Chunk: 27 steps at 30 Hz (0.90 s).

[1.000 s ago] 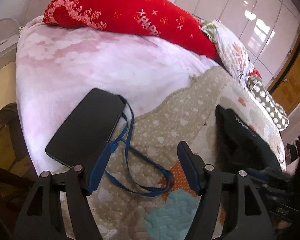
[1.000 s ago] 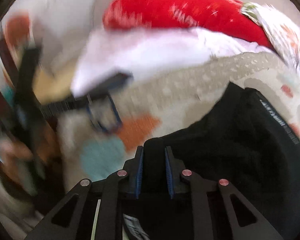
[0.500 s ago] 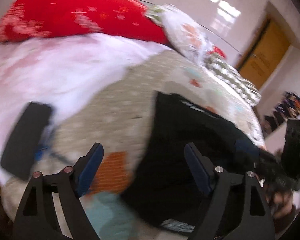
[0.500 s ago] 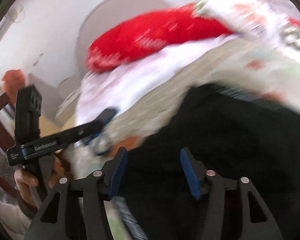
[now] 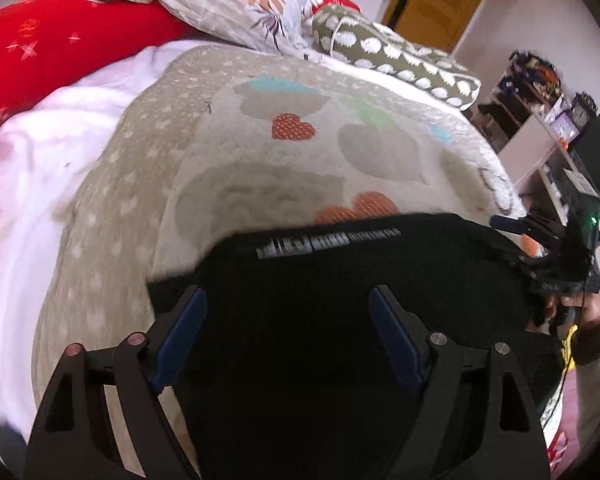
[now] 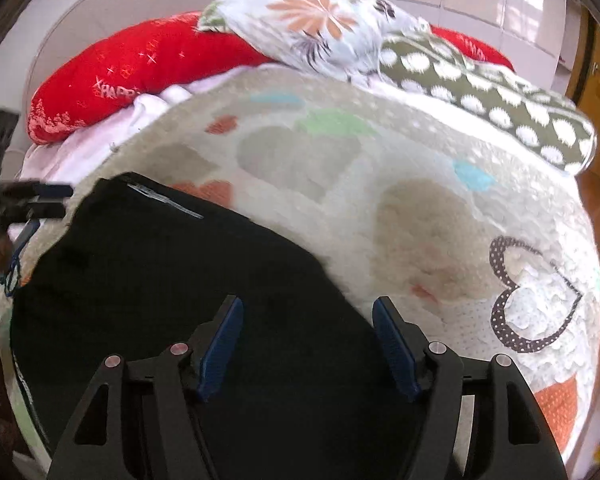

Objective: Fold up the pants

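Black pants [image 5: 340, 280] lie folded on the heart-patterned quilt [image 5: 284, 148], with a white printed label along their far edge. My left gripper [image 5: 288, 308] hovers open over the pants, holding nothing. In the right wrist view the pants [image 6: 160, 272] fill the lower left. My right gripper [image 6: 308, 320] is open over their right edge, one finger above the cloth and one above the quilt [image 6: 420, 208]. The right gripper also shows at the far right of the left wrist view [image 5: 512, 224].
A red pillow [image 6: 140, 68], a floral pillow [image 6: 320, 24] and a green dotted pillow [image 6: 480, 88] lie at the head of the bed. A pink blanket [image 5: 40, 152] covers the left side. A shelf with clutter [image 5: 540, 120] stands right of the bed.
My right gripper let go of the pants and opened. My left gripper swung right from the phone and lanyard to above the pants. Both views now face the pillows.
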Tool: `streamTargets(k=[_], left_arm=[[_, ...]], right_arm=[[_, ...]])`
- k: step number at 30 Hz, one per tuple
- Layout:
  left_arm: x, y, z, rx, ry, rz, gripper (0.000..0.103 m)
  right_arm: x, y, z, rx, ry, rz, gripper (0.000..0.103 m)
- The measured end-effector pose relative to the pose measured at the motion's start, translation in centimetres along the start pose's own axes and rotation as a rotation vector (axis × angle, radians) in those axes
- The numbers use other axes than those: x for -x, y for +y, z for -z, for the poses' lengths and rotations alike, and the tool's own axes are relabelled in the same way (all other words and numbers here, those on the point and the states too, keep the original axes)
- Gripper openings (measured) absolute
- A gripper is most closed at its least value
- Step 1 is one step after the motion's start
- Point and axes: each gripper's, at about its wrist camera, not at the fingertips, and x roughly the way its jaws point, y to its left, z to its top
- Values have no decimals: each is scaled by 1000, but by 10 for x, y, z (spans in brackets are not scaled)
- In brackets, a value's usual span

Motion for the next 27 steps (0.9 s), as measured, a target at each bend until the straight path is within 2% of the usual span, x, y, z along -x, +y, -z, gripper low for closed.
streamTargets(k=[5, 9, 11, 12, 13, 14, 15, 16, 18, 19, 21, 27], left_arm=[[-37, 7, -23, -87, 70, -71, 83], [-61, 4, -20, -199, 148, -109, 85], [-62, -1, -15, -241, 128, -110, 85], [-61, -2, -13, -253, 124, -107, 85], [-61, -2, -12, -249, 127, -106, 85], [-59, -1, -10, -231, 130, -97, 77], [-56, -2, -8, -218, 137, -79, 59], [-50, -5, -6, -222, 133, -79, 49], [-36, -10, -3, -242, 104, -124, 20], [-27, -11, -2, -231, 89, -125, 20], [0, -9, 6, -186, 43, -75, 14], [78, -26, 51, -168, -95, -32, 12]], right_arm=[[-19, -9, -1, 39, 39, -18, 73], [-28, -6, -2, 73, 61, -31, 73], [-28, -2, -3, 84, 65, -51, 62], [-28, -1, -3, 90, 59, -65, 40], [-27, 2, -3, 98, 56, -64, 25], [-26, 5, -3, 104, 51, -51, 21], [-24, 7, -3, 102, 50, -52, 8], [-20, 10, -3, 106, 41, -48, 5], [-4, 19, -2, 126, -1, -21, 5], [6, 23, -2, 128, -26, -18, 5], [37, 35, 1, 128, -90, -19, 5], [128, 80, 31, 182, -244, -54, 5]])
